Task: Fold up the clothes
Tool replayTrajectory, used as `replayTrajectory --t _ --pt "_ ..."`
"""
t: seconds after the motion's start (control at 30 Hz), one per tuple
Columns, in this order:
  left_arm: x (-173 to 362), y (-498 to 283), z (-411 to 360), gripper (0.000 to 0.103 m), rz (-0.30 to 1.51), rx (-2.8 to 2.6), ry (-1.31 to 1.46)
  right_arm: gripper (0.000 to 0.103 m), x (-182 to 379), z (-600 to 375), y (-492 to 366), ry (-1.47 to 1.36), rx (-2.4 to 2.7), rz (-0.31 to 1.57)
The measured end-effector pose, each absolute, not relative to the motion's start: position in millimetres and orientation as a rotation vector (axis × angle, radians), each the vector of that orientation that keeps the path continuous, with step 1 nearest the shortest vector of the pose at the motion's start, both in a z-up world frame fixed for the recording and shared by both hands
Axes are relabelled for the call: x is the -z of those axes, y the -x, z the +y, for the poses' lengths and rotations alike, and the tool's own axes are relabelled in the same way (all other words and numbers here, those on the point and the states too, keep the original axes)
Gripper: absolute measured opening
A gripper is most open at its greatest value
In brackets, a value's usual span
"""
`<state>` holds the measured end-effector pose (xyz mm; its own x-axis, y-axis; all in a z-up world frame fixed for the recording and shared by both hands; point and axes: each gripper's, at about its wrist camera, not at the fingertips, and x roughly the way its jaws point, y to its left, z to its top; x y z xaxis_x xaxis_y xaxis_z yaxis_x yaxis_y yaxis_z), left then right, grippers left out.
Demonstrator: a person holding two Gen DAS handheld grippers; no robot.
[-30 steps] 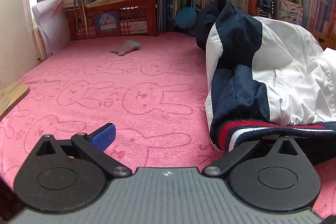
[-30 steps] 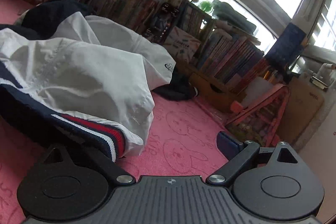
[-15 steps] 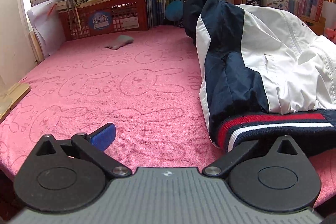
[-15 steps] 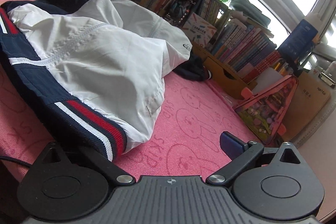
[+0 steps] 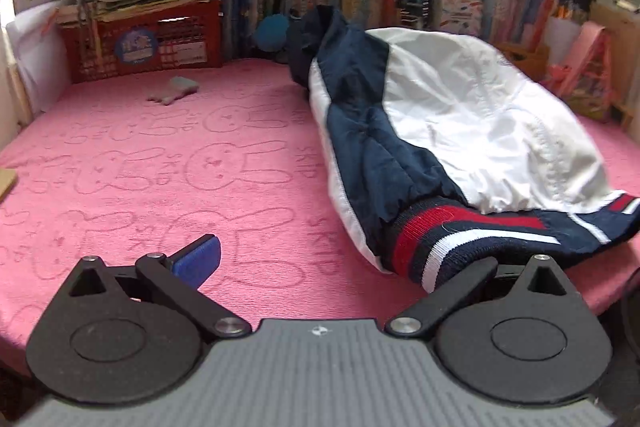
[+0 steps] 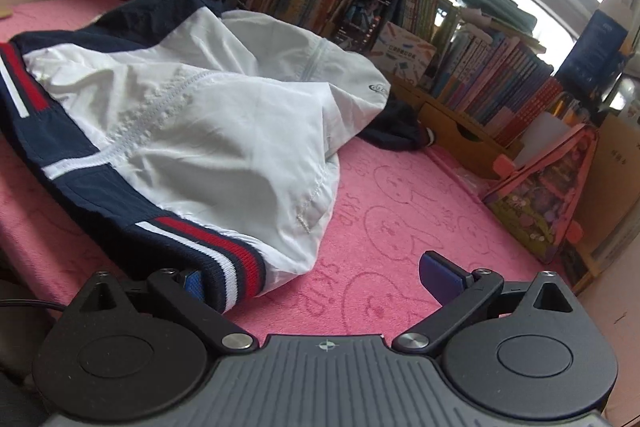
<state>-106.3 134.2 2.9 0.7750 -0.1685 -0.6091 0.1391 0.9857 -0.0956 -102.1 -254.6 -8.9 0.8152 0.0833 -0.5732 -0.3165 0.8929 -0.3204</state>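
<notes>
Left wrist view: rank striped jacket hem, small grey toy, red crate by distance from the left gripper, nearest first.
1. Striped jacket hem: right foreground, by the left gripper, over its right finger.
2. Small grey toy: mid-left on the pink blanket.
3. Red crate: back left, against the books.

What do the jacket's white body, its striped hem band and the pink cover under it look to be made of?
Jacket body: thin woven synthetic, probably nylon or polyester; smooth, slightly shiny, with crisp wrinkles and puckered seams.
Hem band: ribbed knit, matte; fine ribs show across the red, white and navy stripes.
Pink cover: terry or microfibre towelling, it seems; fuzzy nap with rabbit shapes pressed into the pile.
</notes>
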Motion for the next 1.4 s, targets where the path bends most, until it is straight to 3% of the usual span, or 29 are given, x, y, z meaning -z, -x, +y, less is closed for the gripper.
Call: replayTrajectory --t 0.23,0.43,0.57,0.67,0.7,0.87,1.13,1.2,1.33,1.4 --pt "-20 126 144 0.103 0.612 0.238 -0.057 0.102 -18 -299 124 0.16 -0.317 0.632" --pt "-33 101 125 0.103 0.487 0.238 0.15 0.097 -9 -292 99 -0.164 -0.305 0.6" --pt "-26 75 66 0.103 0.416 0.251 0.074 0.083 10 -236 87 -0.188 -0.355 0.53" --pt "-6 53 31 0.103 0.431 0.225 -0.039 0.059 20 -194 82 -0.16 -0.415 0.521" --pt "2 47 27 0.103 0.448 0.19 -0.081 0.055 23 -183 81 -0.159 -0.426 0.527" --pt "40 30 31 0.103 0.579 -0.003 -0.227 0.055 30 -153 84 -0.055 -0.348 0.523" --pt "46 52 102 0.103 0.631 -0.083 -0.025 0.059 41 -142 86 0.12 -0.229 0.522" --pt "45 57 111 0.103 0.637 -0.08 0.001 0.068 43 -147 85 0.153 -0.183 0.525" --pt "43 60 107 0.103 0.632 -0.081 -0.027 0.07 47 -174 82 0.224 0.024 0.538" --pt "41 63 109 0.103 0.627 -0.083 -0.016 0.077 47 -200 84 0.185 0.076 0.554"
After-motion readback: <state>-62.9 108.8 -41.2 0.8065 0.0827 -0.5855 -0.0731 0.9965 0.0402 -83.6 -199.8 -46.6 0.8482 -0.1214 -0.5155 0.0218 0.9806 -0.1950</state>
